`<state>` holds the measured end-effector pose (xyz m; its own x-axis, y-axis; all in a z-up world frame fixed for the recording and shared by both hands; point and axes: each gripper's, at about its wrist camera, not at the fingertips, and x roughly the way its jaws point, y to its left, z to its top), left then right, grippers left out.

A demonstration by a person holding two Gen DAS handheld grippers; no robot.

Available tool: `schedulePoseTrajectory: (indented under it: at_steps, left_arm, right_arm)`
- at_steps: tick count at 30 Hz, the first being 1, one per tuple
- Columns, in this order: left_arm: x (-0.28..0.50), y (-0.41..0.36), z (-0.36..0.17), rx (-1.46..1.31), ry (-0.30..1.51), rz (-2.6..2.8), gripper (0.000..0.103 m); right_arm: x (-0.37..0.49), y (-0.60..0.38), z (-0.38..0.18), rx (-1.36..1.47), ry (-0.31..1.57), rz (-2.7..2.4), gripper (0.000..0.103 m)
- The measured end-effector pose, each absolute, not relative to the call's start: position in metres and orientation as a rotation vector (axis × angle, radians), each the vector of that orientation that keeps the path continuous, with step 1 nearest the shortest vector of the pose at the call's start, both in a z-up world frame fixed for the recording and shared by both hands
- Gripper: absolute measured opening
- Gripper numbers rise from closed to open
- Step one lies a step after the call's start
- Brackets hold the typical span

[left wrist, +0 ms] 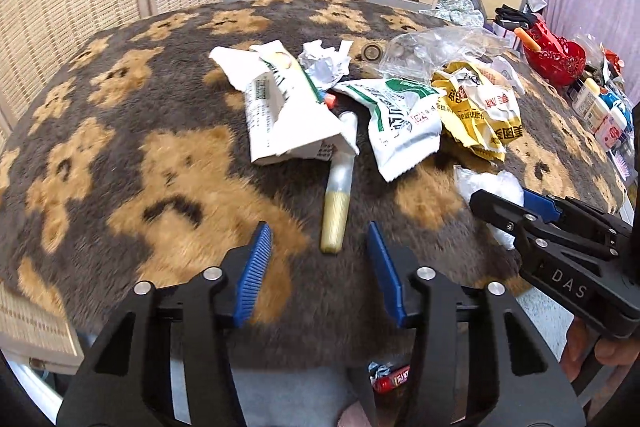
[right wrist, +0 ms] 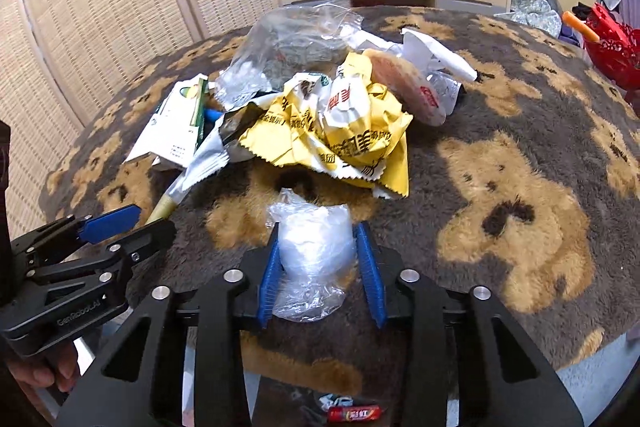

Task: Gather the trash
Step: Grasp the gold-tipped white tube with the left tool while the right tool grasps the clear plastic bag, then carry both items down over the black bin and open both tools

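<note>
Caught early in the clean-up, with no bin or sack for the haul in view and, by the look of it, nothing collected yet. Held the left gripper spread apart at the near edge of the table, pads clear on either side of the near end of a cream-filled tube, not yet gripped. Left heaped at the table's middle, from the left: a torn white box over the tube's far end, crumpled white paper, a green-and-white packet, a yellow wrapper and a clear bag toward the far edge. Clamped the right gripper on a wad of clear plastic by the near edge, right of the tube, pads against both flanks, apparently not yet lifted. Missed so far: a red wrapper on the floor below the near edge. Barely begun, on this evidence.
</note>
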<state>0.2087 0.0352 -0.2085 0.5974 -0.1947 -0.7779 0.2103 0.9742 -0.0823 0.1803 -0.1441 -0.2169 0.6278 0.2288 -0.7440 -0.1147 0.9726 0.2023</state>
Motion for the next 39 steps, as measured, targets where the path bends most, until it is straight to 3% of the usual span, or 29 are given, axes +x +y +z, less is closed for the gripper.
schedulePoseTrajectory:
  at_steps: [8,10,16,39]
  left_arm:
    - [0.229,0.027,-0.211,0.025,0.880,-0.253,0.042]
    - [0.230,0.025,-0.211,0.034,0.874,-0.242,0.030]
    - [0.217,0.026,-0.212,0.023,0.875,-0.248,0.013]
    - [0.112,-0.021,-0.213,0.032,0.937,-0.287,0.011]
  right_arm:
    - [0.187,-0.151,-0.218,0.151,0.867,0.199,0.034]
    - [0.186,-0.152,-0.217,0.147,0.868,0.197,0.034]
    - [0.174,-0.156,-0.217,0.106,0.879,0.175,0.032]
    - [0.098,-0.209,-0.222,0.157,0.962,0.174,0.024]
